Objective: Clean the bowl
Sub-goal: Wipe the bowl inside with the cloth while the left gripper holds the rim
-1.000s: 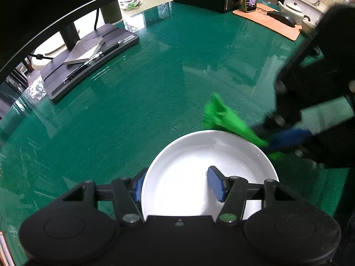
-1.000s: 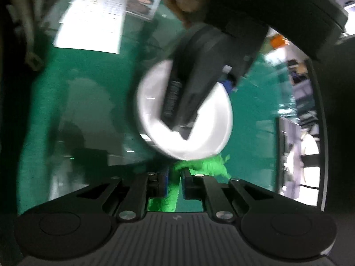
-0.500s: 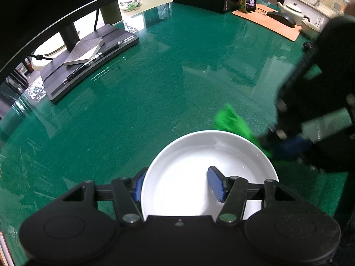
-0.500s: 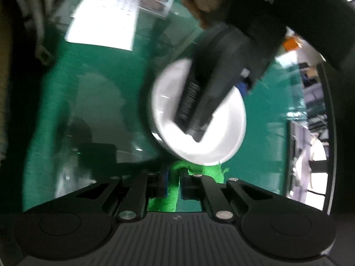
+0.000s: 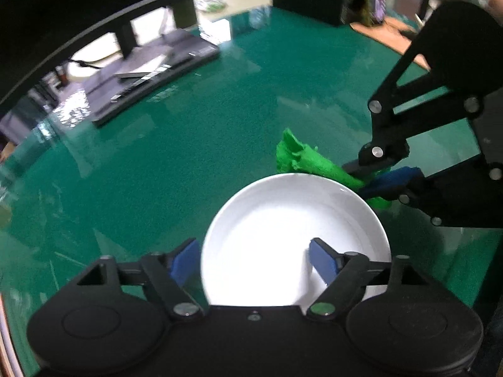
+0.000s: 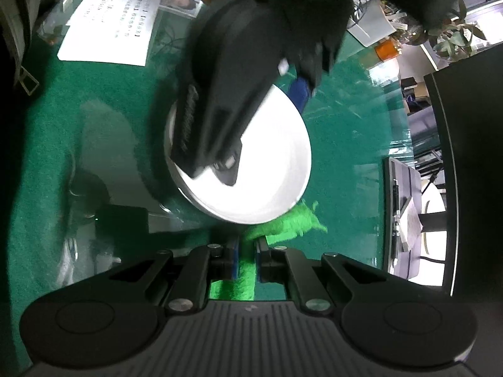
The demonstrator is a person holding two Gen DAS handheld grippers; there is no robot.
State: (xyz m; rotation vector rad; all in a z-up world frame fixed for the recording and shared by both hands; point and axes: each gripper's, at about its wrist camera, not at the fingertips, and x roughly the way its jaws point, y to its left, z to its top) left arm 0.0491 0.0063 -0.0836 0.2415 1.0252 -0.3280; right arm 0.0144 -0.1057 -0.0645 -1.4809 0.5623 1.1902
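On desk point(image 5: 195, 144) | left tongs point(image 5: 254, 262) just opened, straddling bowl point(image 5: 292, 220) rim | right tongs point(image 6: 246, 260) clamp cloth point(image 6: 283, 223) | risk: freed bowl skids under wiping

White bowl point(image 5: 292, 220) upright on green table, empty; crumpled green cloth point(image 5: 301, 158) just beside far rim.

Left gripper point(image 6: 251, 88) body is covering much of the white bowl point(image 6: 276, 169) in the right wrist view, motion-blurred. Bowl's near rim is disappearing behind the gripper housing in the left wrist view. Green cloth point(image 6: 245, 270) tail is running under the right gripper point(image 6: 246, 260), end hidden. Printed sheet point(image 6: 110, 22) text is staying unreadable.
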